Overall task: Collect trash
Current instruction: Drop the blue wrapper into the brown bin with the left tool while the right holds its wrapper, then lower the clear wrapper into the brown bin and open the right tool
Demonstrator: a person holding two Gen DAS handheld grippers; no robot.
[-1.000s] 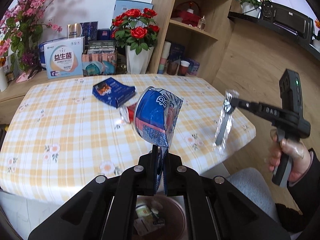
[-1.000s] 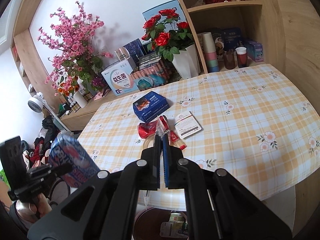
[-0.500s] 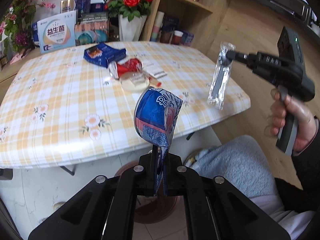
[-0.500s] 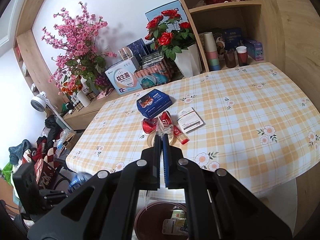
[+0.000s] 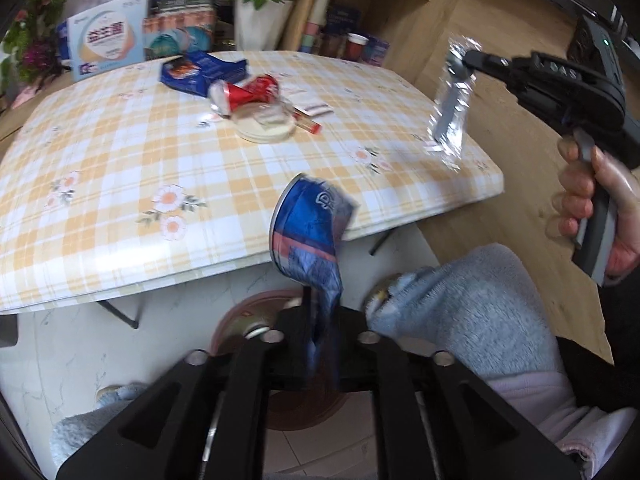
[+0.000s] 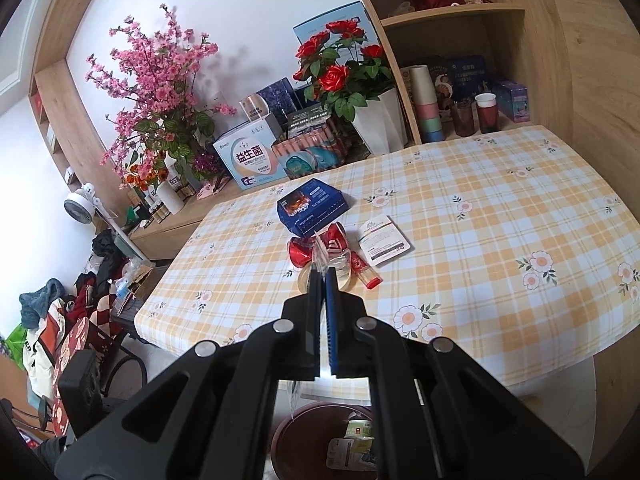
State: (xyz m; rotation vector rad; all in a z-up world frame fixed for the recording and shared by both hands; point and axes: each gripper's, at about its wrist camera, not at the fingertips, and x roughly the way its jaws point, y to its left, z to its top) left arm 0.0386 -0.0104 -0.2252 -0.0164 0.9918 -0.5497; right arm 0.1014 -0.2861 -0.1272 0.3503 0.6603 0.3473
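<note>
The left gripper is opening its jaws, a crumpled blue wrapper between them (blurred) above the brown bin. The right gripper stays clenched on a clear plastic wrapper beside the table

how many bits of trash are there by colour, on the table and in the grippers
blue: 2 – crushed blue can between the opening left gripper jaws, blue box on the table
red: 2 – crushed red can, small red tube
white: 1 – white packet
clear: 1 – clear wrapper in the right gripper
total: 6
</note>
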